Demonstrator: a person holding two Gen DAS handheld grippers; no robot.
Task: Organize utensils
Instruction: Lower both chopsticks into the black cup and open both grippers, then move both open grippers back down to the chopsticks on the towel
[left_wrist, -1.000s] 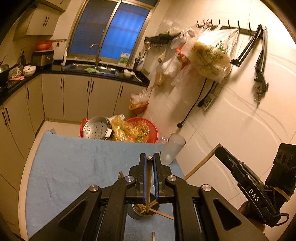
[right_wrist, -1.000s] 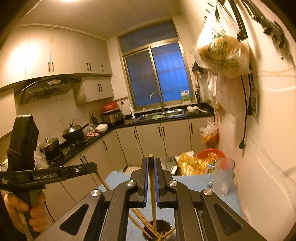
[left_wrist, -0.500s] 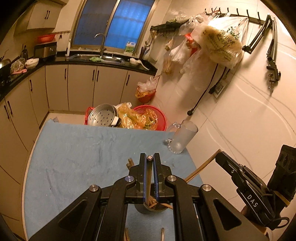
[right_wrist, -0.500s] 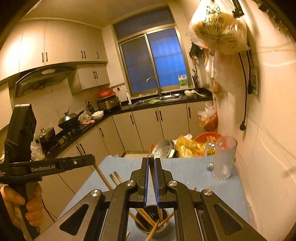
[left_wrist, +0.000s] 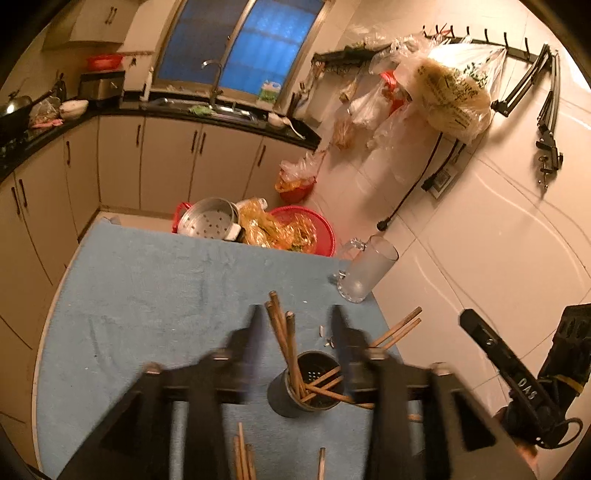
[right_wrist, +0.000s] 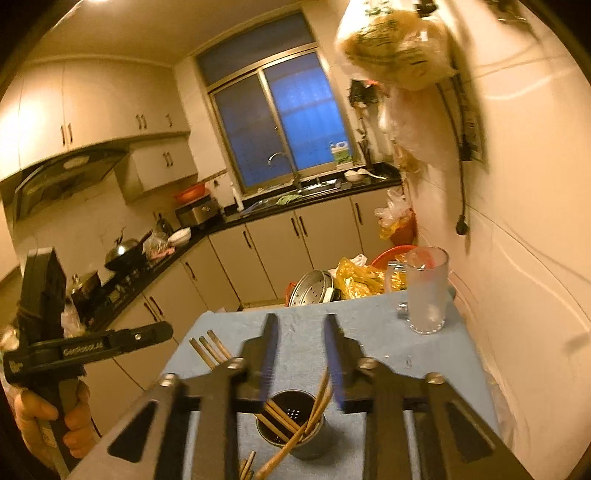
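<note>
A dark perforated metal holder (left_wrist: 304, 384) stands on the blue cloth (left_wrist: 147, 295) and holds several wooden chopsticks (left_wrist: 282, 332) that lean out left and right. It also shows in the right wrist view (right_wrist: 291, 428). My left gripper (left_wrist: 295, 317) is open and empty above the holder. My right gripper (right_wrist: 301, 325) is open and empty above the holder too. A few loose chopsticks (left_wrist: 242, 458) lie on the cloth near the front edge. The right gripper's body (left_wrist: 517, 376) shows at the right in the left wrist view.
A frosted glass mug (left_wrist: 364, 273) stands at the cloth's far right corner by the tiled wall. Behind the table are a metal steamer insert (left_wrist: 208, 219) and a red basket (left_wrist: 314, 236) with yellow bags. The hand with the left gripper (right_wrist: 55, 350) is at left.
Both grippers have opened and let go of the chopstick each held; those chopsticks now stand in the holder. Both cameras tilted down toward the table.
</note>
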